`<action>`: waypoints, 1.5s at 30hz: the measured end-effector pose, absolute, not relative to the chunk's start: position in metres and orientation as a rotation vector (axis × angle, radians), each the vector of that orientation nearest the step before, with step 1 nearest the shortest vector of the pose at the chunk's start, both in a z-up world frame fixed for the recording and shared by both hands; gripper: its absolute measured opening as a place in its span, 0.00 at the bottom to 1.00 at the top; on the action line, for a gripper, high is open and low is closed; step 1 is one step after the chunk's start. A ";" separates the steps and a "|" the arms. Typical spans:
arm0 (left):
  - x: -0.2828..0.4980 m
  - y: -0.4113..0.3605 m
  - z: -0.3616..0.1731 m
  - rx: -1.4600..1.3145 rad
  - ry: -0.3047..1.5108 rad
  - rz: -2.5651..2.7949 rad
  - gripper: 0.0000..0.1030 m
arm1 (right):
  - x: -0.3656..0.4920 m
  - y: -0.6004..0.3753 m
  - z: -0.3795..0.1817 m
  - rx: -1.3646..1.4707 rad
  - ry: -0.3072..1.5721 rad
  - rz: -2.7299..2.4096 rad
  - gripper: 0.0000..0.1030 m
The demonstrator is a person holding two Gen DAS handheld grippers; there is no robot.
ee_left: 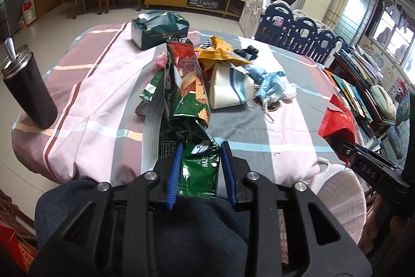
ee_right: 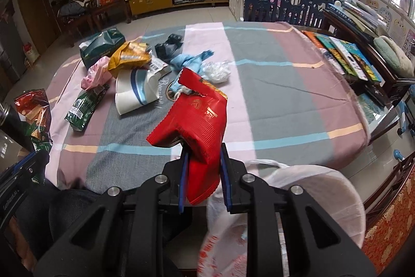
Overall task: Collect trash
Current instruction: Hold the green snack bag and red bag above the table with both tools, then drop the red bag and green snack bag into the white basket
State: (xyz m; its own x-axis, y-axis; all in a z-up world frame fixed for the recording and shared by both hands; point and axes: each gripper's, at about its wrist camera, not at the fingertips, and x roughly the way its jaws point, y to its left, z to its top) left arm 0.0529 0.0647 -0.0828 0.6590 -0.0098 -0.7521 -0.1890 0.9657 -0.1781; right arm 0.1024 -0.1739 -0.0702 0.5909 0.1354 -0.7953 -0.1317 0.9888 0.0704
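Right wrist: one red wrapper (ee_right: 199, 126)

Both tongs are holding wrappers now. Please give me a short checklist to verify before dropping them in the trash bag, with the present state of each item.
1. Right tongs grip the crinkled red foil packet: ok, pads press on it.
2. Left tongs grip the green and red wafer wrapper: ok.
3. White plastic-lined trash bin is open: ok, mouth visible beside the table edge.
4. Red packet is over the bin mouth: not ok, it hangs left of it.
5. Wafer wrapper is clear of the striped tablecloth: cannot tell.
6. Trash remaining on the table: not ok, white paper cup and yellow snack bag remain.
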 end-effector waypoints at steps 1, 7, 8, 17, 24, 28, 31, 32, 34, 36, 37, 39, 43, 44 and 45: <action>0.052 0.061 -0.080 -0.247 0.844 0.086 0.30 | 0.097 -0.184 -0.065 0.006 0.913 0.150 0.22; 0.049 0.024 -0.073 -0.213 0.863 -0.018 0.30 | 0.061 -0.250 -0.050 0.008 0.881 0.100 0.22; 0.049 0.015 -0.074 -0.209 0.874 -0.048 0.30 | 0.056 -0.260 -0.054 0.006 0.899 0.091 0.22; 0.042 -0.095 -0.099 -0.140 1.023 -0.435 0.30 | 0.020 -0.319 -0.151 0.078 1.255 0.046 0.43; 0.037 -0.160 -0.125 -0.043 1.135 -0.611 0.30 | 0.019 -0.394 -0.137 0.395 1.181 -0.102 0.68; 0.035 -0.195 -0.145 0.002 1.193 -0.713 0.30 | 0.018 -0.416 -0.118 0.430 1.091 -0.171 0.70; 0.034 -0.209 -0.153 0.051 1.212 -0.722 0.47 | 0.017 -0.421 -0.113 0.427 1.069 -0.188 0.71; 0.034 -0.210 -0.154 0.056 1.207 -0.712 0.62 | 0.017 -0.421 -0.114 0.427 1.070 -0.191 0.71; 0.036 -0.206 -0.152 0.057 1.185 -0.690 0.69 | 0.019 -0.419 -0.118 0.430 1.080 -0.187 0.72; 0.040 -0.196 -0.150 0.049 1.163 -0.644 0.71 | 0.020 -0.417 -0.121 0.435 1.097 -0.180 0.72; 0.044 -0.189 -0.148 0.040 1.150 -0.612 0.71 | 0.021 -0.414 -0.123 0.435 1.107 -0.172 0.72; 0.052 -0.168 -0.141 0.017 1.105 -0.532 0.71 | 0.026 -0.404 -0.124 0.423 1.120 -0.152 0.71; 0.087 -0.092 -0.131 -0.069 1.034 -0.250 0.66 | 0.033 -0.384 -0.120 0.370 1.115 -0.131 0.71; 0.097 -0.068 -0.132 -0.116 1.042 -0.176 0.64 | 0.036 -0.379 -0.118 0.361 1.112 -0.126 0.71; 0.107 -0.037 -0.135 -0.185 1.054 -0.100 0.62 | 0.039 -0.374 -0.118 0.355 1.111 -0.122 0.71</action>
